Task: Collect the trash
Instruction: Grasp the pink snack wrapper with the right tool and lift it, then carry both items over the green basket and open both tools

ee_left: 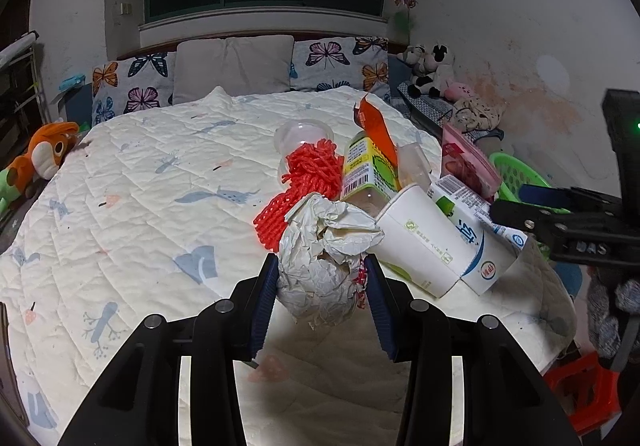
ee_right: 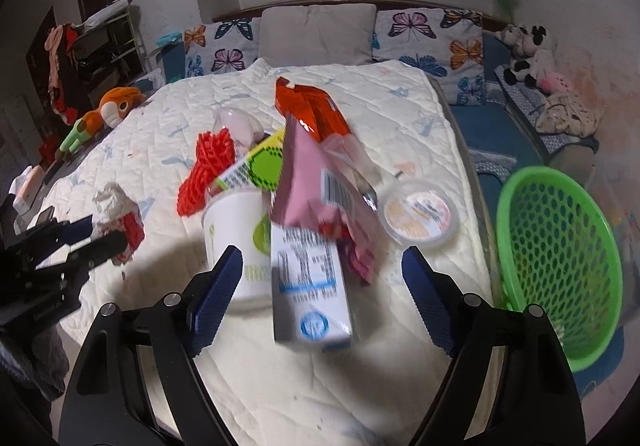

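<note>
My left gripper [ee_left: 322, 276] is shut on a crumpled white paper ball [ee_left: 320, 246], held just above the quilted bed [ee_left: 140, 206]. Behind it lies a trash pile: red net [ee_left: 304, 182], labelled bottle [ee_left: 364, 166], orange wrapper [ee_left: 376, 126], paper cup [ee_left: 420, 242], milk carton [ee_left: 468, 222] and pink bag [ee_left: 468, 162]. My right gripper [ee_right: 322, 262] stands open. The milk carton [ee_right: 308, 286] lies between its fingers, and neither pad touches it. The paper cup [ee_right: 236, 238] lies just left of the carton, with the pink bag [ee_right: 316, 182] behind. A lidded round tub [ee_right: 420, 212] sits to the right.
A green mesh basket [ee_right: 556, 266] stands off the bed's right edge. Butterfly pillows [ee_right: 428, 34] and a grey pillow [ee_right: 320, 34] line the headboard. An orange plush toy [ee_left: 44, 158] lies at the bed's left side, and a red stool [ee_left: 584, 386] stands below on the right.
</note>
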`<state>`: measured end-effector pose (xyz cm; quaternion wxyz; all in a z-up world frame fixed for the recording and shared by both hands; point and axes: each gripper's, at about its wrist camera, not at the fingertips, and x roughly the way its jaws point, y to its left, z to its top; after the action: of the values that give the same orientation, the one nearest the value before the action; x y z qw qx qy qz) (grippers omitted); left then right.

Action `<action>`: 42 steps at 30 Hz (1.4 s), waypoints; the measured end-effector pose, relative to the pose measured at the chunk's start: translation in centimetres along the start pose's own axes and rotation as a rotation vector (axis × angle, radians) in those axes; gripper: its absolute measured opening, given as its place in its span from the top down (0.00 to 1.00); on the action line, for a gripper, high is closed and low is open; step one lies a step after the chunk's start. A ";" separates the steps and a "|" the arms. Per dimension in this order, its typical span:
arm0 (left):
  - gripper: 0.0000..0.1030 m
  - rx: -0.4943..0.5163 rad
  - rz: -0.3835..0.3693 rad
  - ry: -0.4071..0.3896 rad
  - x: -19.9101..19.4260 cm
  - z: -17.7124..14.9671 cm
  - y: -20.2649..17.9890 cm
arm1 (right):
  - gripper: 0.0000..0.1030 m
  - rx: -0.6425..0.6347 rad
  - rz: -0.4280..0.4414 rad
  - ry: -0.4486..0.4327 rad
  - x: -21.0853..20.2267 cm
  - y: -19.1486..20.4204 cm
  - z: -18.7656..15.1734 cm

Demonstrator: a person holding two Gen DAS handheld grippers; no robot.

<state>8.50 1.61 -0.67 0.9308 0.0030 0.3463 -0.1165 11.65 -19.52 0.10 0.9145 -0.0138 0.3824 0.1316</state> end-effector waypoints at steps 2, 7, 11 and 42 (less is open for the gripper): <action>0.59 0.002 0.002 -0.004 -0.1 0.3 0.0 | 0.24 -0.006 0.008 0.002 0.6 0.1 0.6; 0.59 0.005 0.003 -0.011 -0.1 1.0 0.0 | 0.36 0.001 0.010 0.019 2.8 -0.1 2.1; 0.59 0.013 0.001 -0.016 0.0 1.6 -0.1 | 0.51 0.021 0.005 0.036 4.0 -1.0 2.6; 0.59 0.141 -0.194 -0.046 2.4 8.1 -10.3 | 0.80 0.221 -0.035 -0.125 -5.7 -12.2 1.1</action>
<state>13.22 -9.63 4.76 0.9203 0.0322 0.3145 -0.2302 11.63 -32.45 3.92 0.9346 0.0886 0.3366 0.0732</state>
